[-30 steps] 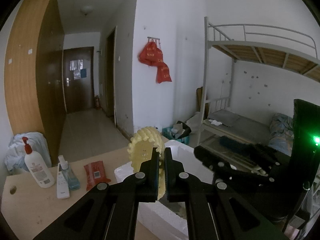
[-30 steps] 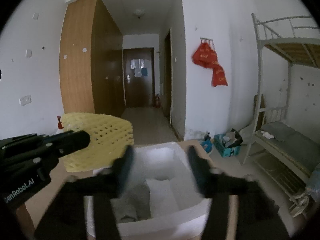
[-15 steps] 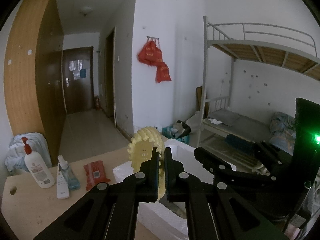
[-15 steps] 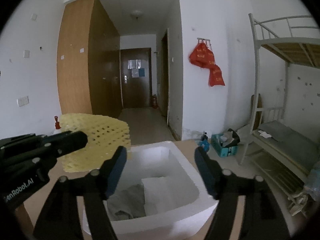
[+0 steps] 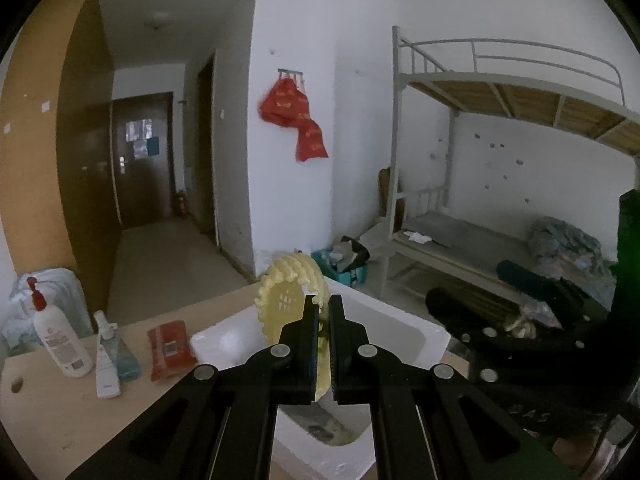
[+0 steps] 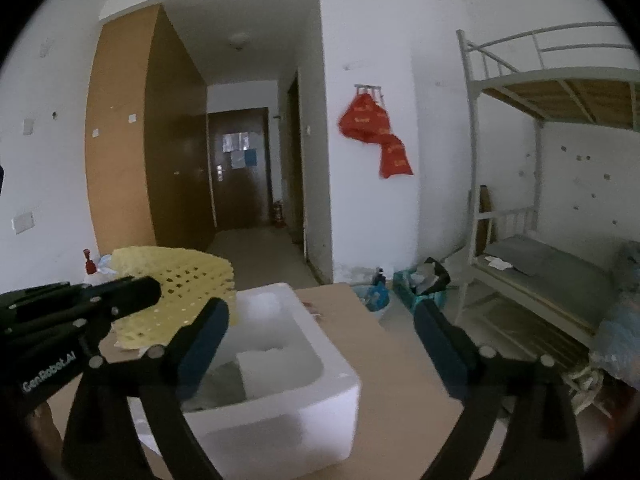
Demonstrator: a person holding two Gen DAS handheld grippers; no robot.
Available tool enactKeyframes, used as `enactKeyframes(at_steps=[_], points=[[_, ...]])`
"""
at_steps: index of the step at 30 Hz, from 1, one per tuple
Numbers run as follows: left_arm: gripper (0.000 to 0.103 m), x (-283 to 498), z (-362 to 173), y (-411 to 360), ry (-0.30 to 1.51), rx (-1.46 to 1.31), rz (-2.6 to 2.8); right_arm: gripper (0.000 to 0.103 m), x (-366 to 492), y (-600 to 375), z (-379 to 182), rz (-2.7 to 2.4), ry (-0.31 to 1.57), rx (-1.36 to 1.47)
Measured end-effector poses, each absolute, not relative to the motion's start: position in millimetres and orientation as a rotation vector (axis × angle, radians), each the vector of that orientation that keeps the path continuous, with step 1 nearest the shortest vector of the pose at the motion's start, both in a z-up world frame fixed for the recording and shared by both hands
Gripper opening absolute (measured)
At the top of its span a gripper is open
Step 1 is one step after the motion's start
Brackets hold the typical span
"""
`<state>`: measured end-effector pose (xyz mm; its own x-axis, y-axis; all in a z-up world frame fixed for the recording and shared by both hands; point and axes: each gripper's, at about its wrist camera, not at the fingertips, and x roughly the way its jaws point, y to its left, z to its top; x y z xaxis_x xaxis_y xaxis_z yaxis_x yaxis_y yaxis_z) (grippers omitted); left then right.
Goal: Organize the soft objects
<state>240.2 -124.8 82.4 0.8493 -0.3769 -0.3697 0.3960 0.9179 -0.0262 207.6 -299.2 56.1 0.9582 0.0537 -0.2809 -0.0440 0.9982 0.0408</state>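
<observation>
Yellow foam mesh (image 5: 282,300) is hanging pinched in the left hand-held gripper (image 5: 324,312) above the white foam box (image 6: 320,392), not yet in; the right hand-held gripper (image 6: 320,344), empty, has just been opening wide.

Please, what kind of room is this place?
Most likely a dormitory bedroom: a metal bunk bed stands against the wall, a tall wooden wardrobe lines the short hallway, and a door closes its far end.

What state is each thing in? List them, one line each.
Left tongs: shut on the yellow foam mat.
Yellow foam mat: held up, bent, above the box's left edge.
Right tongs: open, empty; jaws just opened wider.
White foam box: lidless, on the table, grey cloth and white pieces inside.
Pump bottle: upright.
Red packet: lying flat.
</observation>
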Motion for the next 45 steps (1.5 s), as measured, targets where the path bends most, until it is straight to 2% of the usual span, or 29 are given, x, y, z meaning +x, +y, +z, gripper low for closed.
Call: enactKeyframes(at_steps=[3, 31, 32, 33, 34, 35, 36, 37, 40, 45], points=[[0.005, 241.4, 82.2, -132.9, 0.381, 0.058, -0.42, 0.103, 204.3, -308.4, 56.1, -0.001, 0.284, 0.039], [0.007, 249.4, 76.0, -138.4, 0.387, 0.056, -0.398, 0.103, 197.7, -331.2, 54.1, -0.133, 0.286, 0.038], [0.009, 250.3, 75.2, -137.7, 0.389, 0.056, -0.388, 0.103, 197.8, -331.9, 54.4, -0.136, 0.285, 0.04], [0.021, 252.6, 75.8, -137.5, 0.393, 0.05, -0.384, 0.103, 197.7, -331.4, 54.8, -0.138, 0.283, 0.04], [0.049, 254.2, 75.6, -137.9, 0.399, 0.048, -0.382, 0.103, 197.5, -330.5, 54.9, -0.141, 0.282, 0.042], [0.064, 256.0, 74.2, -138.0, 0.407, 0.049, -0.377, 0.103, 197.9, -330.7, 55.0, -0.142, 0.282, 0.043], [0.087, 256.9, 72.9, -139.0, 0.412, 0.052, -0.369, 0.103, 198.3, -330.5, 55.1, -0.141, 0.283, 0.042], [0.094, 258.4, 72.2, -138.0, 0.413, 0.051, -0.358, 0.103, 198.8, -329.9, 56.0, -0.142, 0.282, 0.04], [0.096, 254.2, 74.0, -131.3, 0.358, 0.017, -0.33, 0.103, 198.7, -330.7, 56.1, -0.149, 0.279, 0.038], [0.096, 259.4, 73.4, -129.6, 0.378, 0.009, -0.321, 0.103, 200.5, -332.0, 55.7, -0.149, 0.282, 0.04]])
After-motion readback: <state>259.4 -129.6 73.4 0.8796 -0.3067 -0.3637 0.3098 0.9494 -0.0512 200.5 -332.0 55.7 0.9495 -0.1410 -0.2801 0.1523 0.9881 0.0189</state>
